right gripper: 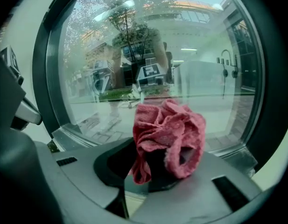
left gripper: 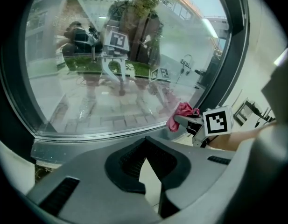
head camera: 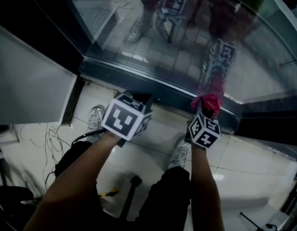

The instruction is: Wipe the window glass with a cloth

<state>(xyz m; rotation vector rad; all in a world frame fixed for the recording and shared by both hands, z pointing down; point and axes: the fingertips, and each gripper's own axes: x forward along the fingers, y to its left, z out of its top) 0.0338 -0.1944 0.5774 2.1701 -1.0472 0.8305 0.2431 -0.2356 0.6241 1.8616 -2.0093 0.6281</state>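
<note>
Cloth (right gripper: 167, 139): pink, bunched into a loose wad. It sits just short of the bottom rail (head camera: 138, 78) of the window, at the right end of the reach. No contact with the pane is visible.

Right gripper (right gripper: 153, 176): jaws closed on the cloth's lower folds, with most of the wad standing proud of the tips. In my judgement this hold presents a soft face to the pane and keeps the hard jaws off it.

Window glass (head camera: 187, 42): rises directly above the bottom rail and carries reflections of both grippers. Whether it is soiled cannot be told.

Left gripper (left gripper: 144, 141): tips brought together with nothing between them. It is level with the bottom rail, to the left of the cloth and well apart from it. It appears idle, kept clear of the wiping path.

Stance: shoes (head camera: 95, 118) are planted on the floor tiles (head camera: 153, 129) just back from the bottom rail, and both forearms reach low.

Containers: none in view. No bucket or spray bottle is seen.

Task status: wiping of the lower pane is judged not yet begun.
</note>
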